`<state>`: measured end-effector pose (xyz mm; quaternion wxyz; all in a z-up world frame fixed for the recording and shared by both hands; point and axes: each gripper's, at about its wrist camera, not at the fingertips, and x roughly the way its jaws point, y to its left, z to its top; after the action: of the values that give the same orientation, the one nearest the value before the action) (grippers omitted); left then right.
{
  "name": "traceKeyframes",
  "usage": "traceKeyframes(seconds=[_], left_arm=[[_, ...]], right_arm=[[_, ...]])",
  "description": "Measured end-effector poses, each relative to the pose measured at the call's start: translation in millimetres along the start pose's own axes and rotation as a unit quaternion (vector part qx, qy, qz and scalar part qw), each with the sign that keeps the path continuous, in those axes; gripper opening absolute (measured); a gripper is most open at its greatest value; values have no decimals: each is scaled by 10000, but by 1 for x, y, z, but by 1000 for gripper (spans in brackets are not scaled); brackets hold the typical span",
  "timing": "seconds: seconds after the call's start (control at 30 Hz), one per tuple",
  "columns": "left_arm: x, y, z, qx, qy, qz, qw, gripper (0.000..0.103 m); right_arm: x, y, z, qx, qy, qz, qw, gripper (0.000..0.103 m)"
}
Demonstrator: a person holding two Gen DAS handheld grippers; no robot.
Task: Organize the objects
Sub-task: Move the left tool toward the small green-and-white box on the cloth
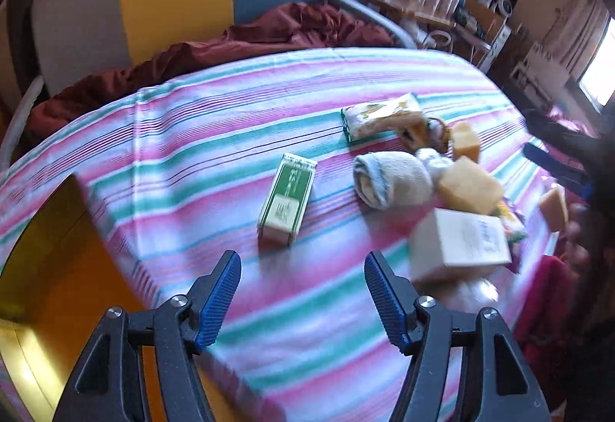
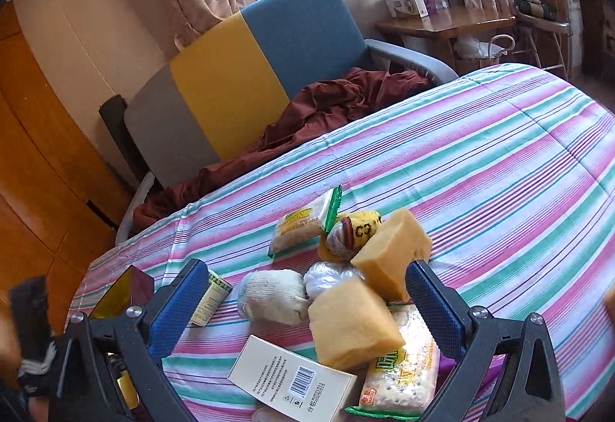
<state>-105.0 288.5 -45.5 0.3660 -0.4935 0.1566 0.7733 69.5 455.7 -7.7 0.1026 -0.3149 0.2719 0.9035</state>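
1. The things to be organized lie on a striped bedspread [image 2: 499, 160] – most are heaped in one loose pile, seen low in the right wrist view and at the right of the left wrist view.
2. In the pile, two yellow sponges [image 2: 353, 322] are seen leaning on each other, with a rolled white cloth [image 2: 273, 295] just beside them, a cracker packet [image 2: 399, 368] under the nearer sponge, and a cream box with a barcode [image 2: 292, 379] lying flat in front.
3. A second snack packet [image 2: 303, 226] and a small yellow-wrapped item [image 2: 357, 229] are found at the far edge of the pile.
4. A green and white box [image 1: 286, 197] is set apart from the heap, alone on the cloth – judged to be the only piece sorted out so far, if any is; the rest is left to be done.
5. The left gripper [image 1: 303, 268] is held above bare cloth just short of that green box; its jaws stand apart and nothing is grasped.
6. The right gripper [image 2: 303, 291] is spread to its widest over the pile, and nothing is pressed by its pads.
7. A dark red-and-gold box [image 2: 127, 287] at the bed's edge is shown only by the right wrist view; the barcode is shown there alone too.
8. A further sponge [image 1: 553, 206] at the far right is shown only by the left wrist view.
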Motion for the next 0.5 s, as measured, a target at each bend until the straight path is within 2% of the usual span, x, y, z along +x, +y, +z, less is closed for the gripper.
traceKeyframes(seconds=[0.2,0.33,0.37,0.5], left_arm=[[41,-2,29,137,253,397,9988,68],[61,-3,43,246,342,828,9957,60],[66,-3,46,244,429,804,9955,60],[89,-9,48,350,748,775,9936,46]], right_arm=[[3,-5,2,94,56,105,9999,103],[4,-4,3,37,65,123,9999,103],[4,-4,4,41,68,126,9999,103],[6,-7,4,81,76,120,9999,103]])
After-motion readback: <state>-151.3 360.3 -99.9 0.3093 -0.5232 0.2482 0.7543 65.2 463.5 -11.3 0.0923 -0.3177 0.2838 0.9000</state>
